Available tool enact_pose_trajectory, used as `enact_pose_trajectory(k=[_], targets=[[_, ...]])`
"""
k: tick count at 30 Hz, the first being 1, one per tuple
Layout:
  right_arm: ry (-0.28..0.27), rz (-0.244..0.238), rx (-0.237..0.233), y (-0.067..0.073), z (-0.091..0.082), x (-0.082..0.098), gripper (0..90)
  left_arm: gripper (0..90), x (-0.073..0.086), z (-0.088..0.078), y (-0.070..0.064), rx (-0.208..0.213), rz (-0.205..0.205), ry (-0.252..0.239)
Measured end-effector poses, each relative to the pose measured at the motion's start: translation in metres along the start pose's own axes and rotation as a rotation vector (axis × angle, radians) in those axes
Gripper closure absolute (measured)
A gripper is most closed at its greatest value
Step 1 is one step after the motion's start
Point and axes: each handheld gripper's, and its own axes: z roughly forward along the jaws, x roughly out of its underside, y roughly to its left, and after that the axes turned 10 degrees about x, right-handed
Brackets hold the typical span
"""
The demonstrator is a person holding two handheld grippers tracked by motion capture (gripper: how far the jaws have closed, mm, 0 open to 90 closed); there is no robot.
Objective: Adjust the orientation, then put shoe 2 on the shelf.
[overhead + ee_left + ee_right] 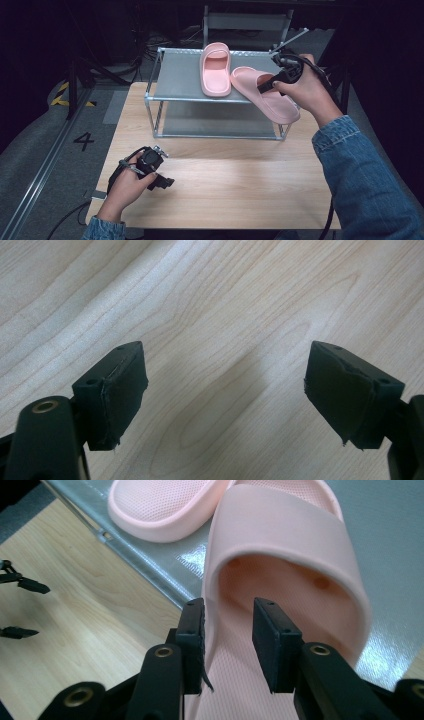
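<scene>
Right gripper is pinching the side wall of one pink slipper on the shelf. Left gripper is resting over the table, jaws wide.

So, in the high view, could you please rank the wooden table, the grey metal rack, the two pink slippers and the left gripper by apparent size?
1. Light wooden table.
2. Grey metal two-tier rack.
3. The pink rubber slippers: the flat one and the one clamped by the right gripper look alike, so unranked.
4. Black left gripper.
</scene>
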Motion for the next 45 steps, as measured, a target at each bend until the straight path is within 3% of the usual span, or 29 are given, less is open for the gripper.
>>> enact_pose_trajectory(k=[7, 15, 19, 23, 35, 45], targets=[[-0.052, 0.005, -0.018, -0.006, -0.024, 0.017, 67.9, 17.7, -0.002, 0.001, 0.002, 0.007, -0.013, 0.024], [-0.056, -0.015, -0.015, -0.008, -0.05, 0.043, 69.6, 17.6, -0.006, 0.002, 0.001, 0.001, -0.005, 0.033], [-0.045, -0.007, -0.013, -0.012, -0.061, 0.062, 73.9, 17.7, -0.007, 0.003, 0.0, 0.0, -0.006, 0.04], [0.0, 0.007, -0.013, -0.016, -0.067, 0.08, 80.1, 17.7, -0.009, 0.003, 0.0, 0.002, 0.002, 0.036], [0.128, 0.019, -0.001, -0.021, -0.056, 0.122, 90.0, 17.7, -0.01, 0.004, -0.001, 0.004, 0.001, 0.042], [0.138, 0.011, -0.024, -0.018, -0.039, 0.129, 90.0, 17.7, -0.009, 0.004, -0.001, -0.001, -0.001, 0.041]])
